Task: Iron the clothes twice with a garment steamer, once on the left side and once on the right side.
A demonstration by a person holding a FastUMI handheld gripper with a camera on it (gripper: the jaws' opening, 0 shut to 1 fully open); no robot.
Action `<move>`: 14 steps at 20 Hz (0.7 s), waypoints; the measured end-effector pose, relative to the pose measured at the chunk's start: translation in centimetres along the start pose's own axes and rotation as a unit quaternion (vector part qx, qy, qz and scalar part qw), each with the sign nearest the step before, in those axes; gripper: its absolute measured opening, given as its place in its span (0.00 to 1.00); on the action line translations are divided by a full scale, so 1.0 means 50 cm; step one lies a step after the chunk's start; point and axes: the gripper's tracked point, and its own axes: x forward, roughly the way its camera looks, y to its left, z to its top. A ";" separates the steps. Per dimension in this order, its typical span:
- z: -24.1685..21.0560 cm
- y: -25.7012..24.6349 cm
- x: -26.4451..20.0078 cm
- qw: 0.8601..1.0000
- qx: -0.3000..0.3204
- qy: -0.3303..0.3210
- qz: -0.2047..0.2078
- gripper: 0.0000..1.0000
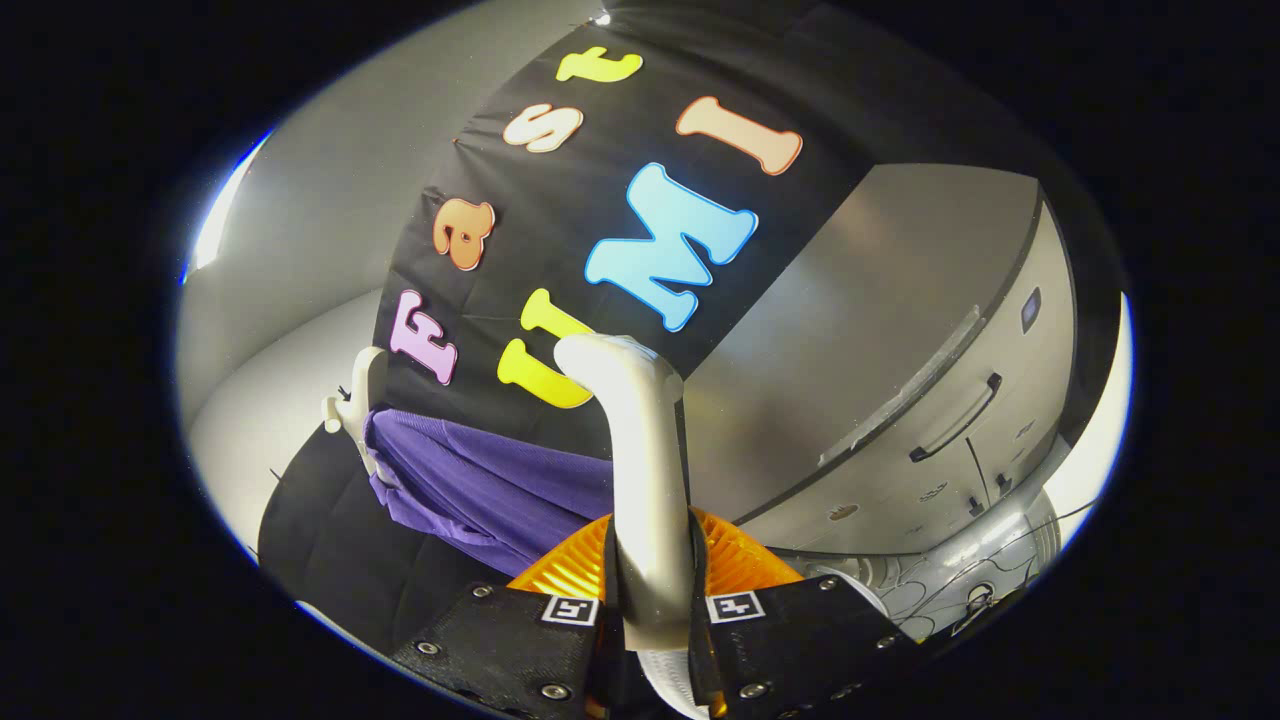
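Here the gripper pinches the white handle of the garment steamer between both fingers, the head lifted clear of the cloth. The purple garment hangs just ahead, beside a white hanger. Probably a pass is not yet running; how many are done cannot be told.

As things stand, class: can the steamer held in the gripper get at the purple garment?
Probably yes. The gripper is shut on the steamer, and the purple garment hangs just beyond it with nothing between them.
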 end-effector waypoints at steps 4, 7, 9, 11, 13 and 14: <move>-0.065 0.092 -0.042 0.995 -0.079 -0.056 -0.020 0.25; -0.120 0.172 -0.049 0.986 -0.144 -0.082 -0.027 0.25; -0.153 0.219 -0.035 0.977 -0.188 -0.097 -0.034 0.24; -0.180 0.264 -0.012 0.963 -0.242 -0.110 -0.041 0.25; -0.204 0.295 0.008 0.949 -0.286 -0.122 -0.059 0.25; -0.207 0.313 0.019 0.939 -0.309 -0.133 -0.066 0.24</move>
